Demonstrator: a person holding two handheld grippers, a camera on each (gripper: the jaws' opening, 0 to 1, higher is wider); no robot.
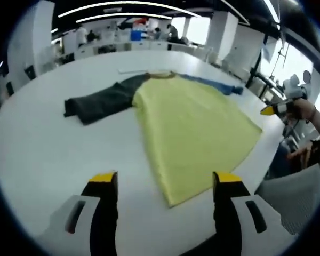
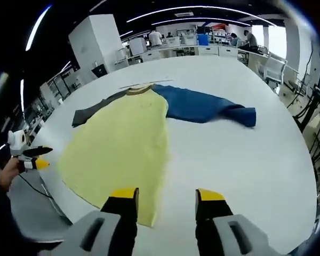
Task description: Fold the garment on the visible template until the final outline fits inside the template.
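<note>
Garment [image 1: 192,125] flat on table [image 1: 53,154], tongs apart.

Open office: white pillars [image 2: 98,34], desks [image 2: 186,50] (perhaps workstations), ceiling light strips [image 1: 122,6], bright windows [image 1: 200,29].

Open-plan office or lab: white columns [image 2: 96,40], ceiling strip lights [image 2: 202,9], desk rows [image 2: 176,45], seated people [image 2: 248,38].

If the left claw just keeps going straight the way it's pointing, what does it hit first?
Most likely the hem of the yellow shirt body, spread flat on the white table. The open left claw has that lower corner lying just ahead between its jaws. Depth is unclear, so it might touch bare tabletop first.
</note>
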